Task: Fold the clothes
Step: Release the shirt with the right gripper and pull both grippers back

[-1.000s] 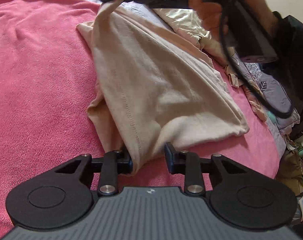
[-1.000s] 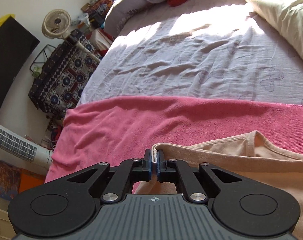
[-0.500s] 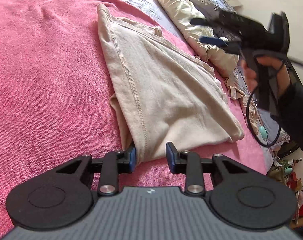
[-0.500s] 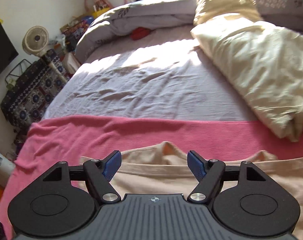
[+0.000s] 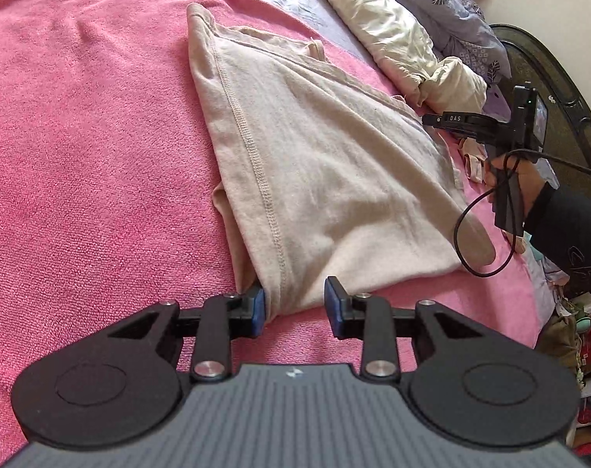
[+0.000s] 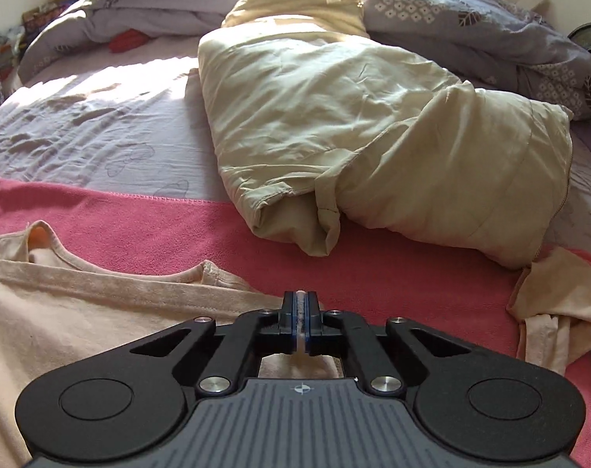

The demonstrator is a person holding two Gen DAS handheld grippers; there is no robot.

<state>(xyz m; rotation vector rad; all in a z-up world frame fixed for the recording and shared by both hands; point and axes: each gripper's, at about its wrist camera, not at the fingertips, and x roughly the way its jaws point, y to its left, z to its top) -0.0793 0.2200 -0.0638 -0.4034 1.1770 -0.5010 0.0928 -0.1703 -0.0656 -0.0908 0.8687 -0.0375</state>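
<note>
1. The pink blanket (image 5: 81,148) covers the near part of the bed in front of you, with a lilac sheet (image 6: 92,128) beyond its far edge.
2. A cream quilt (image 6: 373,128) lies bunched on the sheet, its near end reaching onto the pink.
3. Your beige shirt (image 5: 326,179) lies folded on the blanket, a stitched hem running down its left side toward your left tool, the neckline at the far end.
4. A small pile of pale clothes (image 6: 556,312) sits at the blanket's right edge, apart from the shirt.
5. Your left gripper (image 5: 294,306) rests at the shirt's near corner with its jaws apart; the left pad touches the fabric, the right pad stands clear.
6. Your right gripper (image 6: 302,321) is closed on a thin edge of the shirt at its right side; your hand (image 5: 510,171) holds it just above the cloth.
</note>
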